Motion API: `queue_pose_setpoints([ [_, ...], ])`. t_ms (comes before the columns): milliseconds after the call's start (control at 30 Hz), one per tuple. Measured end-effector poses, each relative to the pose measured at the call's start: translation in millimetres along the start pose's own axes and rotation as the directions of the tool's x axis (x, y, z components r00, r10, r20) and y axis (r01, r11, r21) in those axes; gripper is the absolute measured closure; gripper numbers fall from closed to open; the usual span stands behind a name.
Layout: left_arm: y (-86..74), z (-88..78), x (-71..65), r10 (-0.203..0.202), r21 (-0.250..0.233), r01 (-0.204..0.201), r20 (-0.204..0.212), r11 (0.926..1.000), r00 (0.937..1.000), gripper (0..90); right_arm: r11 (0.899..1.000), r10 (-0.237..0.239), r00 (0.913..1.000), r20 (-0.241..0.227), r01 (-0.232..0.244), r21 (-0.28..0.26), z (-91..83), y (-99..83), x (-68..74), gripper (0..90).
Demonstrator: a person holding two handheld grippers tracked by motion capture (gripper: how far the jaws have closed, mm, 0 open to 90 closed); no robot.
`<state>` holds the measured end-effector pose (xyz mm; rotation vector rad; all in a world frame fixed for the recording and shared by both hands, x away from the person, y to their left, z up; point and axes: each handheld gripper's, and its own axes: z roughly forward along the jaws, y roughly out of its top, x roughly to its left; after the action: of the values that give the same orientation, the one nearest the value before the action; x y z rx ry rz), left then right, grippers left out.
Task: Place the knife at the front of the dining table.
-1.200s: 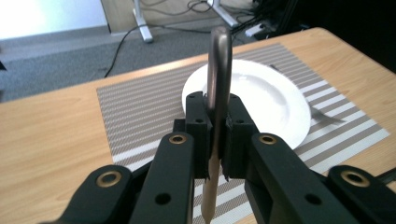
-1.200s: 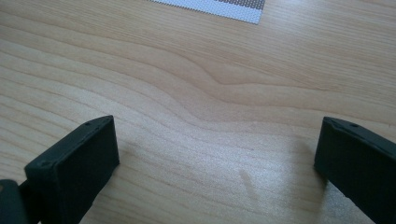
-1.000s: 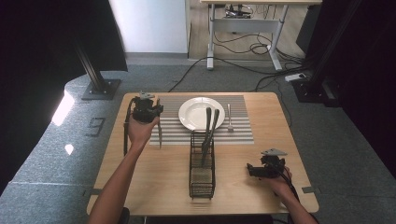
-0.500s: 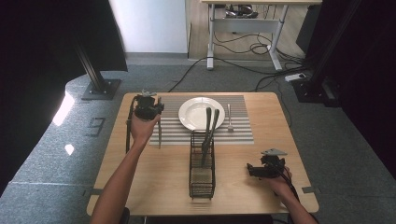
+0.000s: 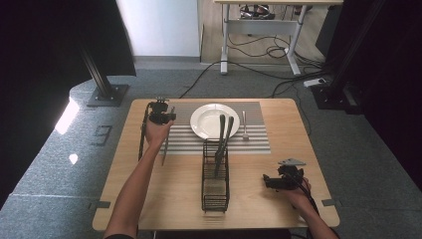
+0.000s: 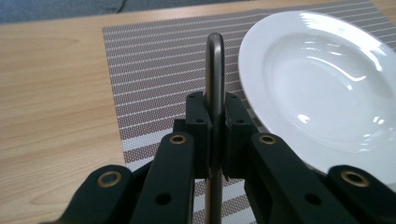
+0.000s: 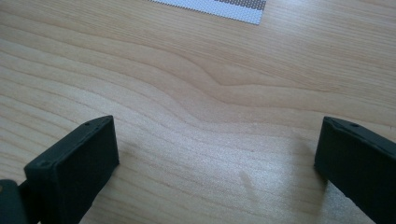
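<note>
My left gripper (image 5: 160, 117) is shut on a long metal utensil (image 5: 164, 147) at the left edge of the striped placemat (image 5: 254, 142). In the left gripper view the jaws (image 6: 215, 105) clamp its stem, and the rounded end (image 6: 215, 56) sticks out over the placemat (image 6: 159, 70), just left of the white plate (image 6: 317, 88). The plate (image 5: 209, 121) sits in the middle of the mat, with a fork (image 5: 244, 125) to its right. My right gripper (image 5: 269, 181) rests open near the table's front right, and bare wood lies between its jaws (image 7: 217, 144).
A black wire caddy (image 5: 215, 184) stands in front of the plate with two dark utensils (image 5: 222, 134) upright in its far end. A corner of the placemat (image 7: 224, 5) shows in the right gripper view. A cable hangs from the left gripper along the table's left side.
The left gripper has drifted very slightly to the right with the utensil. The right gripper has stayed where it was.
</note>
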<state>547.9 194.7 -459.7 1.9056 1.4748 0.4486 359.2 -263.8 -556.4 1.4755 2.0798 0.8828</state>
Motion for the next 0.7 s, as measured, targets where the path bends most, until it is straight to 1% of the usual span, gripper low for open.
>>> queue_pose_setpoints([
  [100,-0.3,11.3,3.6,-0.002,0.025,0.003,-0.008,0.9997,1.0,83.5,1.0,-0.001,1.0,0.0,0.001,0.0,0.0,0.0,-0.1,0.0],
  [133,-0.3,11.3,3.6,-0.002,0.025,0.003,-0.008,0.9997,1.0,83.5,1.0,-0.001,1.0,0.0,0.001,0.0,0.0,0.0,-0.1,0.0],
  [200,0.9,23.5,7.1,0.002,0.056,0.0,-0.031,0.9985,0.9995,83.5,1.0,-0.002,1.0,-0.001,0.002,0.0,0.1,0.1,-0.1,0.0],
  [267,0.9,26.0,7.5,-0.003,0.056,0.005,-0.034,0.9984,0.9994,83.5,1.0,-0.002,1.0,-0.001,0.002,-0.001,0.1,0.1,-0.2,0.0],
  [300,0.8,32.3,9.6,-0.012,0.066,0.014,-0.035,0.9977,0.9993,83.5,1.0,-0.002,1.0,-0.001,0.002,0.0,0.0,0.1,-0.1,0.0],
  [333,0.8,32.3,9.6,-0.012,0.066,0.014,-0.035,0.9977,0.9993,83.5,1.0,-0.002,1.0,-0.001,0.002,0.0,0.0,0.1,-0.1,0.0],
  [367,0.0,40.1,12.0,-0.015,0.085,0.019,-0.041,0.9962,0.999,83.5,1.0,-0.003,1.0,-0.001,0.003,-0.001,0.0,0.0,-0.2,0.0],
  [400,-0.6,45.1,13.0,-0.023,0.093,0.027,-0.046,0.9953,0.9987,83.5,1.0,-0.003,1.0,-0.001,0.003,-0.001,0.0,0.0,-0.2,0.0],
  [467,-0.9,47.5,13.9,-0.023,0.101,0.028,-0.049,0.9945,0.9985,83.4,1.0,-0.003,1.0,-0.001,0.003,-0.001,0.0,0.0,-0.2,0.0],
  [533,-2.0,54.8,15.3,-0.037,0.108,0.043,-0.054,0.9932,0.9978,83.4,1.0,-0.003,1.0,-0.001,0.003,-0.001,0.0,0.0,-0.2,0.0],
  [600,-2.6,59.8,15.4,-0.029,0.125,0.037,-0.066,0.9915,0.9974,83.4,1.0,-0.004,1.0,-0.002,0.004,-0.001,0.0,0.0,-0.3,0.0],
  [633,-3.4,65.1,13.6,-0.021,0.134,0.032,-0.082,0.9904,0.9964,83.4,1.0,-0.004,1.0,-0.002,0.004,-0.001,0.0,0.0,-0.3,0.0],
  [700,-3.6,68.2,12.7,-0.014,0.143,0.027,-0.091,0.9894,0.9958,83.3,1.0,-0.004,1.0,-0.002,0.004,-0.001,0.0,0.0,-0.3,0.0],
])
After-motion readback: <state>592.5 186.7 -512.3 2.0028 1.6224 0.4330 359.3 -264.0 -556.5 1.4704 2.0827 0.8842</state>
